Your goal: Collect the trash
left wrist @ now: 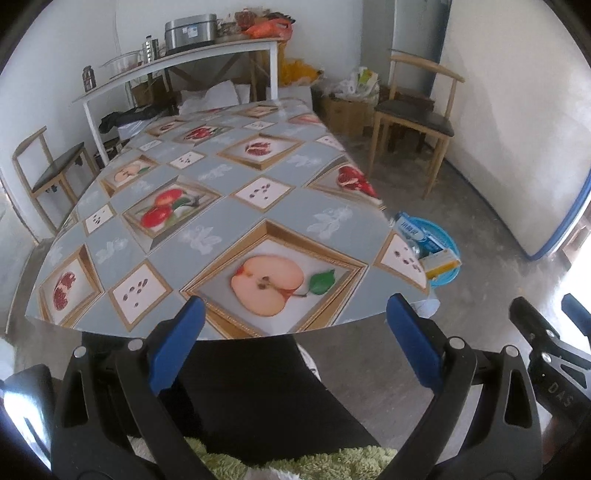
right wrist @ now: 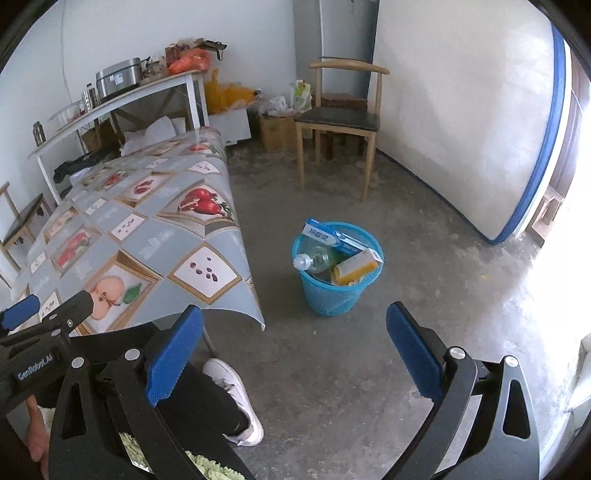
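While both tools gape, bin (right wrist: 334, 295) holds 3 items: 2 boxes, 1 bottle.

Modest home dining room: table (left wrist: 207, 206) under fruit-print oilcloth, wooden chairs (right wrist: 341, 122), rice cooker (left wrist: 190, 31) on white side shelf (left wrist: 177, 62), bare concrete floor (right wrist: 424, 295), blue waste basket (right wrist: 334, 299).

Blue bin (right wrist: 334, 291) on floor holds bottle (right wrist: 314, 259) and two cartons (right wrist: 352, 267).

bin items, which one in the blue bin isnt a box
The clear plastic bottle, lying on its side in the blue bin. The blue-and-white carton and orange carton are boxes.
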Motion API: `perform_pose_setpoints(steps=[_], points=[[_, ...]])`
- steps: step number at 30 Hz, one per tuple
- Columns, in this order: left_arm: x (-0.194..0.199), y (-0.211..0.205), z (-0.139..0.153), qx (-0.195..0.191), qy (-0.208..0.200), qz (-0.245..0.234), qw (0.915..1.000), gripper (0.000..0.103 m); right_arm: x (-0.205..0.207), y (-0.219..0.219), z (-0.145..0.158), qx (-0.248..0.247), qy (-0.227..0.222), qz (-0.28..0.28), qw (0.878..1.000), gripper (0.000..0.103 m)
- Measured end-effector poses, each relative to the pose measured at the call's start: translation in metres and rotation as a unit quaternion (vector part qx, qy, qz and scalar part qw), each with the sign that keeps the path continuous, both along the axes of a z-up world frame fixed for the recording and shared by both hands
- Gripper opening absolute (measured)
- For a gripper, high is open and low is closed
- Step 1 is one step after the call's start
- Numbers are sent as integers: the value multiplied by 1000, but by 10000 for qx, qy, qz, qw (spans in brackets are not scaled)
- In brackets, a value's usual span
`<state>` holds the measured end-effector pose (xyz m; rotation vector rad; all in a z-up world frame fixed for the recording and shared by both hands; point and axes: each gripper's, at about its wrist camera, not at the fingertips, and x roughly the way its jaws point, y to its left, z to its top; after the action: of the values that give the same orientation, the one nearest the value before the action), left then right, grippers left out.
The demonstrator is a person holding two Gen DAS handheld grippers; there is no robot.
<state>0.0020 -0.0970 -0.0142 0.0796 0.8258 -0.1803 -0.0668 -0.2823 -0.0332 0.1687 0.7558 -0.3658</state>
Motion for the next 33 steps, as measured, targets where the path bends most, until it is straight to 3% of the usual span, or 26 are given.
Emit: perform_pose_setpoints(steps=[20,33], points=[[-1,0,2,131,33,130,9998,95,2,1,-1,-164,17,158,9997,96],[0,4,5,142,-57,245,9996,95,-1,-15,3,-274,-39,-46,9996,96]])
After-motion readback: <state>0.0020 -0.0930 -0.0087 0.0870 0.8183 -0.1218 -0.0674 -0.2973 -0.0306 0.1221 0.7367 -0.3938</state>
